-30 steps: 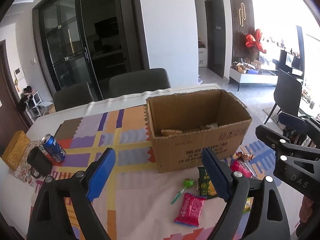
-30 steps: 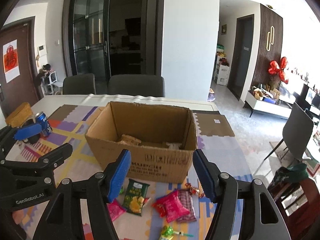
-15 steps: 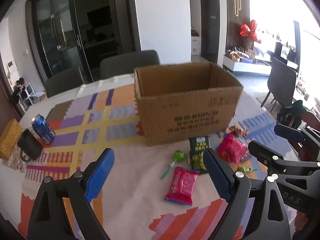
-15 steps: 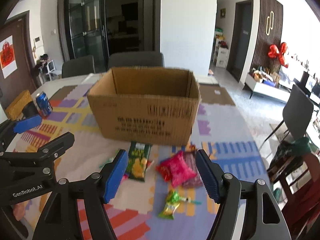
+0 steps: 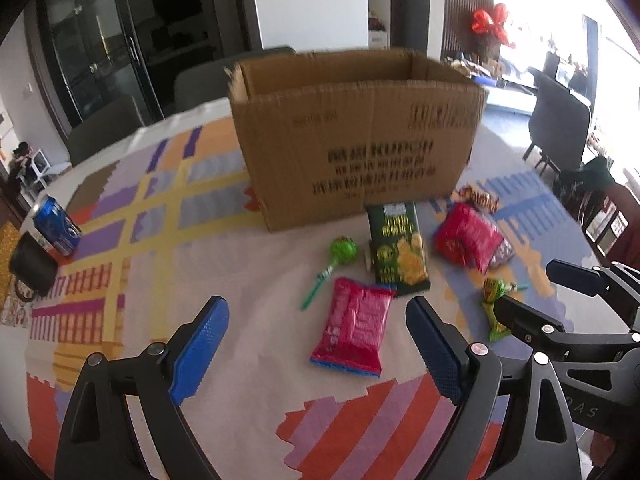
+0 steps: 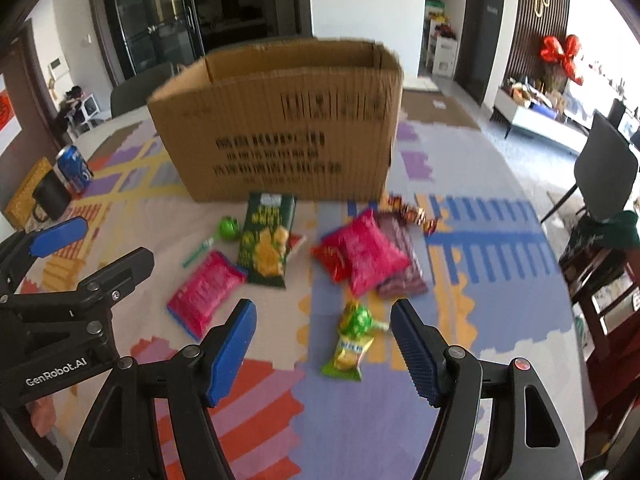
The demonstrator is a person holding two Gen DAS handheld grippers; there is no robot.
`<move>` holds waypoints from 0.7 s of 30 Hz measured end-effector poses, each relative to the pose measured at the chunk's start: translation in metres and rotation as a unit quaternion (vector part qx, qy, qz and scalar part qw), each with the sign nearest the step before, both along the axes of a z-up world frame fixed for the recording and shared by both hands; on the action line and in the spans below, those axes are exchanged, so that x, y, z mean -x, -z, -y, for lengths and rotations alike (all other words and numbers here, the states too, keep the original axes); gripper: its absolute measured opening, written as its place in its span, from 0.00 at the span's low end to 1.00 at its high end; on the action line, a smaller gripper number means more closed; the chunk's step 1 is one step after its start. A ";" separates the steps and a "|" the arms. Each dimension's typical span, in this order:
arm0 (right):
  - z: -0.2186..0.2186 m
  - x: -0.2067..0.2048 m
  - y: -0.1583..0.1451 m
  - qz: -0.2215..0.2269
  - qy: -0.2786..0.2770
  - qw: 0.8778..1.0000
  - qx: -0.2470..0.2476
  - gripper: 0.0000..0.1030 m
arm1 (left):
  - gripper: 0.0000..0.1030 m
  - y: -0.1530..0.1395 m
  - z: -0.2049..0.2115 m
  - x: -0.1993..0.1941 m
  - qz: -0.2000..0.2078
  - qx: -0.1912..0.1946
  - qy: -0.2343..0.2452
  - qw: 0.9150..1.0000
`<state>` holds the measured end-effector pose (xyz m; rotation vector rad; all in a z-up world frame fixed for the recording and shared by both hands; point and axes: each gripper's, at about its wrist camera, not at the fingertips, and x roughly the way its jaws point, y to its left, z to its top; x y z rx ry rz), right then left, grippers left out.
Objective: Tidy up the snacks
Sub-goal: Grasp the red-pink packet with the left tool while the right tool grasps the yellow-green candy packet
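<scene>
Left hand-held gripper (image 5: 316, 344): jaws spread wide, empty, hovering above the desk (image 5: 248, 360). Right hand-held gripper (image 6: 324, 344): jaws likewise wide, empty.

Snacks lie loose on the patterned cloth in front of the cardboard box (image 5: 356, 136), which stands upright and open-topped. A pink packet (image 5: 352, 330) lies between the left fingers in that view, its upper corner touching the dark green chip bag (image 5: 398, 248). Green lollipop (image 5: 340, 256) just left of the bag. Red packet (image 6: 364, 252) overlaps a purple one (image 6: 404, 276); a yellow-green packet (image 6: 352, 344) lies between the right fingers.

Blue can (image 5: 56, 226) and black mug (image 5: 32, 270) stand at the far left edge, well apart from the snacks.
</scene>
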<state>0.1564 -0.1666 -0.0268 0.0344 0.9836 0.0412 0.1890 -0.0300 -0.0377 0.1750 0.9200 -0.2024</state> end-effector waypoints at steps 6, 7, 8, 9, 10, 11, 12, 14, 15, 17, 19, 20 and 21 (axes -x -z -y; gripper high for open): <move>0.005 -0.001 0.019 -0.029 0.012 0.999 -0.011 0.68 | 0.88 0.027 0.003 -0.005 -0.035 0.002 0.007 0.999; 0.006 -0.002 0.022 -0.034 0.014 0.999 -0.013 0.68 | 0.88 0.030 0.004 -0.006 -0.041 0.001 0.007 0.999; 0.007 -0.002 0.024 -0.037 0.016 0.999 -0.014 0.68 | 0.88 0.035 0.004 -0.007 -0.047 0.000 0.009 0.999; 0.008 -0.003 0.027 -0.040 0.019 0.999 -0.014 0.68 | 0.88 0.039 0.005 -0.007 -0.050 -0.001 0.010 0.999; 0.009 -0.003 0.029 -0.044 0.022 0.999 -0.014 0.68 | 0.88 0.043 0.006 -0.008 -0.056 -0.003 0.010 0.998; 0.010 -0.003 0.032 -0.049 0.025 0.998 -0.018 0.68 | 0.88 0.046 0.007 -0.009 -0.058 -0.004 0.012 0.998; 0.011 -0.004 0.034 -0.052 0.027 0.998 -0.021 0.68 | 0.88 0.050 0.008 -0.010 -0.063 -0.006 0.012 0.998; 0.014 -0.005 0.039 -0.060 0.033 0.997 -0.023 0.68 | 0.88 0.057 0.009 -0.011 -0.071 -0.007 0.013 0.997; 0.015 -0.005 0.041 -0.062 0.035 0.997 -0.023 0.68 | 0.88 0.061 0.010 -0.011 -0.075 -0.007 0.014 0.997; 0.017 -0.005 0.045 -0.065 0.039 0.997 -0.020 0.68 | 0.88 0.066 0.012 -0.012 -0.080 -0.008 0.015 0.997; 0.018 -0.006 0.047 -0.068 0.042 0.997 -0.020 0.68 | 0.87 0.071 0.013 -0.014 -0.084 -0.009 0.015 0.996; 0.019 -0.006 0.048 -0.070 0.044 0.996 -0.020 0.68 | 0.87 0.072 0.014 -0.016 -0.085 -0.008 0.015 0.996; 0.019 -0.006 0.050 -0.072 0.044 0.996 -0.021 0.68 | 0.87 0.073 0.014 -0.017 -0.086 -0.008 0.015 0.996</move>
